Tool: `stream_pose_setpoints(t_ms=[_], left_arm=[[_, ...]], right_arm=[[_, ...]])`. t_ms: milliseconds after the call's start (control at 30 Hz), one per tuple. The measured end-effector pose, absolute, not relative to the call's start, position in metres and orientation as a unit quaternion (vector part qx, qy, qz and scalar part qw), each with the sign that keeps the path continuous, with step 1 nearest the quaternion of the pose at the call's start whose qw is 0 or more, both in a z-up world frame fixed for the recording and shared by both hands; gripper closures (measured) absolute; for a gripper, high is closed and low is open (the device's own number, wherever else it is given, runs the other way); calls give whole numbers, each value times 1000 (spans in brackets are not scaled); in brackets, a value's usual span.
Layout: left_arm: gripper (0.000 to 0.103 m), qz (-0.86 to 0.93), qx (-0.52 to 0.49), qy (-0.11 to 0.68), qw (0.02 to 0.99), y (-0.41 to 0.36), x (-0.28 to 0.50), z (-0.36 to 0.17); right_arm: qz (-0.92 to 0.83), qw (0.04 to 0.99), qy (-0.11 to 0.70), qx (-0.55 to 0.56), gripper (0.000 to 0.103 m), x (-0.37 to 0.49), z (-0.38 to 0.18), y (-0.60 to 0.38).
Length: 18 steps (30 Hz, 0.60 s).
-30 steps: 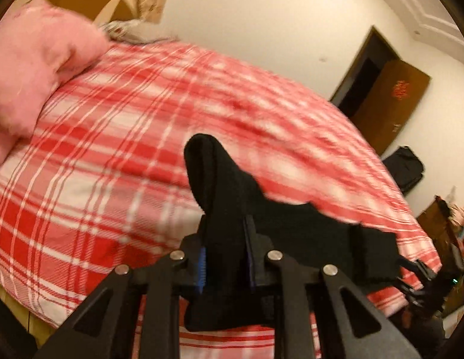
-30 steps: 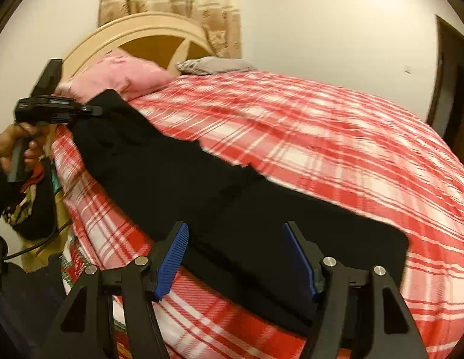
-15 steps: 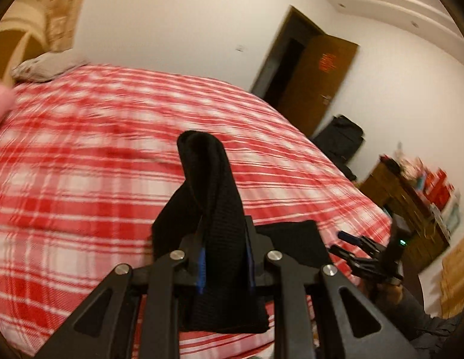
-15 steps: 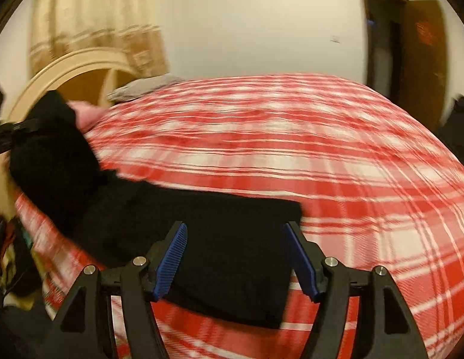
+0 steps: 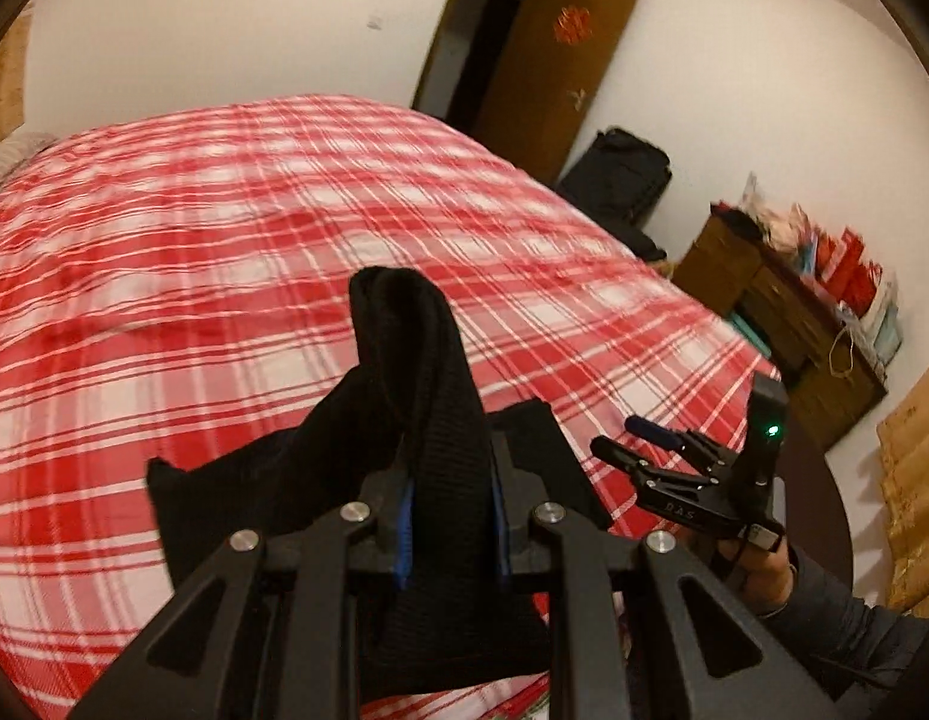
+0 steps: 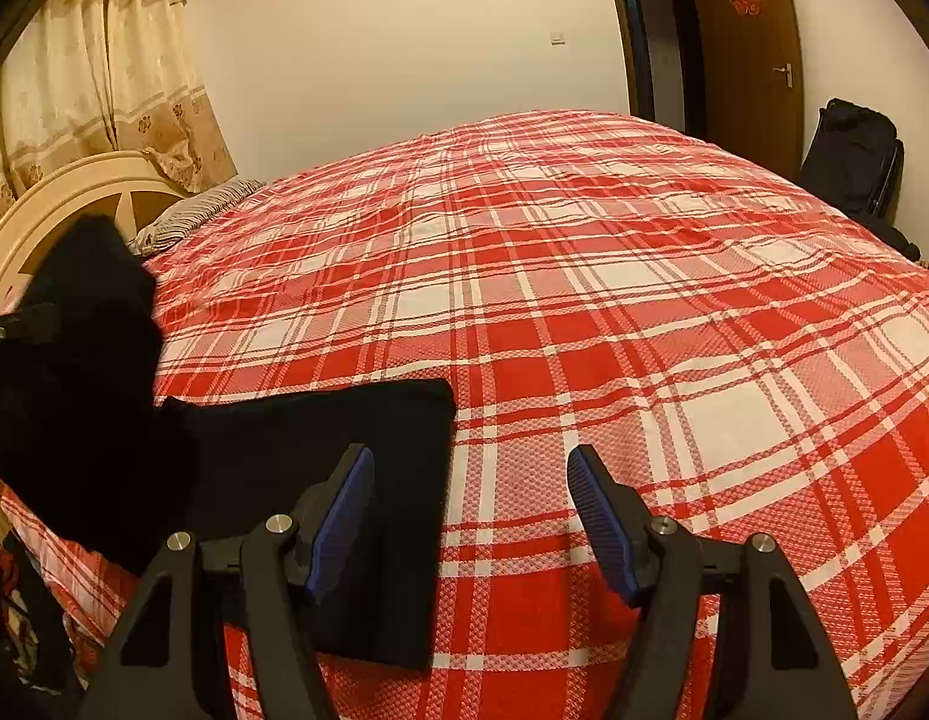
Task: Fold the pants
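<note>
Pants: black pants [image 6: 320, 480] lie near the edge of the red plaid bedspread [image 6: 644, 312], one end lifted off it.
Left gripper: your left gripper [image 5: 449, 516] is clamped on that raised end, the fabric bunched upright between its blue pads.
Right gripper: your right gripper [image 6: 470, 516] hovers over the flat part's corner, fingers apart, nothing between them.
Beyond: wooden door [image 6: 746, 42], curtain [image 6: 104, 78], headboard [image 6: 62, 192].
</note>
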<state>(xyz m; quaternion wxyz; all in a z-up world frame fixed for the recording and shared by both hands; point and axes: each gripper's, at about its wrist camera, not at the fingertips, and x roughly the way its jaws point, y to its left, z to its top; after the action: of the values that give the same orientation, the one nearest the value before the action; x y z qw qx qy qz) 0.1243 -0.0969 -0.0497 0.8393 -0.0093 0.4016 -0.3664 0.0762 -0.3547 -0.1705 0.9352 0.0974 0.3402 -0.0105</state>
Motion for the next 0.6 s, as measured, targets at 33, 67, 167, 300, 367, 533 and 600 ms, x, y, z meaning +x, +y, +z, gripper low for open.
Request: stream_pose_setpoints(t_ms=[33,67,167,300,367,533,600], left_arm=[[82,-369,-6,406,836,-105,126,-53],[82,-372,-2,411,832,-113,127,-57],[82,-377,14,427,822,-135,130,-71],[82,-376,32,443,813,-157,130,-91],[82,-374,29,452,809,-164,133,-98],[77,-385,38,464,797,-182,125,-110],[70,-394,42,464,792,-187,121,-111]], right_arm=[[-11,935,340,99,34,76,-171,-356],[-12,935,341,100,34,77,-172,-356],[-16,933,342,108,34,79,-174,-361],[-26,932,342,121,34,80,-177,-369],[-30,931,343,123,34,81,-180,-372],[-34,926,351,133,34,83,-186,-376],[-32,927,350,134,34,82,-187,-376]])
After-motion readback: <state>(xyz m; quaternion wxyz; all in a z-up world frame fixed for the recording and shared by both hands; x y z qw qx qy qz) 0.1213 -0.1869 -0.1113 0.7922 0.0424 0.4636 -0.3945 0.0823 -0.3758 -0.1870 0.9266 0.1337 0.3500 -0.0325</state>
